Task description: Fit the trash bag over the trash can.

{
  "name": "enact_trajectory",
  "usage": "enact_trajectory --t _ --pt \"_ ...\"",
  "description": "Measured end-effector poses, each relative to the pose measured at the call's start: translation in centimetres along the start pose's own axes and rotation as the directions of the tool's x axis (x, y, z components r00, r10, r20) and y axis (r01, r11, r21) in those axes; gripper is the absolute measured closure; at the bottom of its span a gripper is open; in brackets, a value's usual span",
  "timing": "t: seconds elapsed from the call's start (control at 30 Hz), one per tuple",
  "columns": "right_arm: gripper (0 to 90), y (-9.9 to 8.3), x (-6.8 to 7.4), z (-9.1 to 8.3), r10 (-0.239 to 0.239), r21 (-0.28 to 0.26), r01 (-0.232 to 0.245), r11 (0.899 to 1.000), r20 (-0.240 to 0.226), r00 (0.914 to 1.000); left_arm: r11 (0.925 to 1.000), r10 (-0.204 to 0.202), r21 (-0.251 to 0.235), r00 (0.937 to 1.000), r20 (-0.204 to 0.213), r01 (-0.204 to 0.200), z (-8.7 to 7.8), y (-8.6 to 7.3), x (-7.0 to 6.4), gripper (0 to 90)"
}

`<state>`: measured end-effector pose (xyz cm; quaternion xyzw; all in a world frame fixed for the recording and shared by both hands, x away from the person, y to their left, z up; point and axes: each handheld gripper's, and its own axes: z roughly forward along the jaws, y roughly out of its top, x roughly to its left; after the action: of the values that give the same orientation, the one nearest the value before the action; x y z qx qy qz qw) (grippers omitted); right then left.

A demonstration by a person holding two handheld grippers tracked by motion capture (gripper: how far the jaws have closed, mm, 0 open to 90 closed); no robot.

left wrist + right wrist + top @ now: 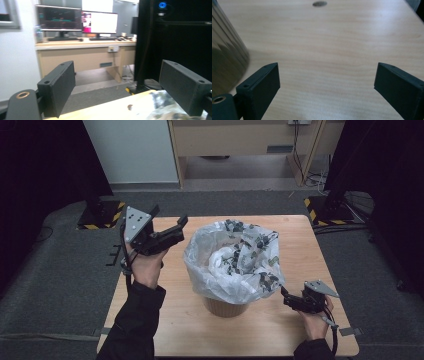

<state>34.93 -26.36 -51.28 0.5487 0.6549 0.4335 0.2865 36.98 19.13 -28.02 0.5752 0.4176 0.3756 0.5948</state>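
High view shows the bag-lined bin (227, 270) mid-table (170, 320), my left gripper (167, 234) raised beside it and my right gripper (287, 297) low by the liner's hanging edge, both with fingers spread, holding nothing. Grabbing only thin plastic could tear it or tip the bin.

A bin (225, 306) stands near the middle of the wooden desk (175, 325), lined with a white patterned plastic bag (232, 262) that spills wide over its rim. The left hand-held gripper (172, 227) is held up just left of the bag, jaws apart. The right hand-held gripper (286, 296) sits low at the bag's lower right edge — whether it touches the plastic is unclear.
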Motion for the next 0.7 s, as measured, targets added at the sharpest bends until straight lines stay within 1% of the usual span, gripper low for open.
enact_trajectory --t 0.07,0.13,0.2,0.23,0.27,0.33,0.4,0.47,0.53,0.63,0.7 --pt "7.4 0.7 0.2 -0.4 0.004 -0.034 -0.004 0.999 -0.004 1.0000 0.9997 -0.012 0.019 0.9988 -0.048 0.012 -0.3 -1.3 1.0 12.1" --pt "7.8 1.3 0.5 -0.8 0.002 -0.062 -0.002 0.998 -0.008 1.0000 0.9990 -0.021 0.038 0.9957 -0.091 0.025 -0.6 -2.8 1.9 11.8" --pt "8.9 2.1 0.8 -1.2 0.006 -0.097 -0.007 0.995 -0.009 0.9999 0.9969 -0.047 0.058 0.9926 -0.112 0.054 -0.8 -4.5 2.7 11.6" --pt "9.0 2.4 1.0 -1.4 0.007 -0.115 -0.008 0.993 -0.012 0.9999 0.9962 -0.052 0.063 0.9910 -0.123 0.060 -0.9 -5.3 3.1 11.6" --pt "9.3 2.9 1.3 -1.6 0.009 -0.131 -0.011 0.991 -0.014 0.9999 0.9942 -0.059 0.081 0.9892 -0.134 0.071 -0.9 -6.2 3.3 11.5" --pt "9.7 3.8 1.8 -2.1 0.001 -0.165 -0.003 0.986 -0.015 0.9999 0.9915 -0.051 0.111 0.9859 -0.160 0.069 -1.1 -8.0 3.7 11.5" --pt "10.4 4.9 2.3 -2.6 -0.001 -0.210 -0.003 0.978 -0.017 0.9998 0.9881 -0.054 0.133 0.9846 -0.167 0.077 -1.3 -9.8 3.7 11.5" --pt "10.7 6.1 2.9 -3.2 -0.003 -0.253 -0.002 0.968 -0.023 0.9997 0.9849 -0.053 0.154 0.9848 -0.166 0.079 -1.4 -11.2 3.5 11.5" --pt "10.8 7.4 3.3 -3.7 -0.001 -0.292 -0.009 0.956 -0.033 0.9995 0.9817 -0.050 0.174 0.9860 -0.159 0.078 -1.5 -12.4 3.0 11.3" --pt "10.8 9.5 3.8 -4.3 0.007 -0.344 -0.022 0.939 -0.045 0.9990 0.9784 -0.052 0.191 0.9886 -0.142 0.079 -1.5 -13.5 2.1 11.3" --pt "10.8 10.8 4.0 -4.7 0.008 -0.373 -0.026 0.928 -0.050 0.9987 0.9777 -0.047 0.197 0.9901 -0.132 0.072 -1.5 -13.8 1.6 11.3"
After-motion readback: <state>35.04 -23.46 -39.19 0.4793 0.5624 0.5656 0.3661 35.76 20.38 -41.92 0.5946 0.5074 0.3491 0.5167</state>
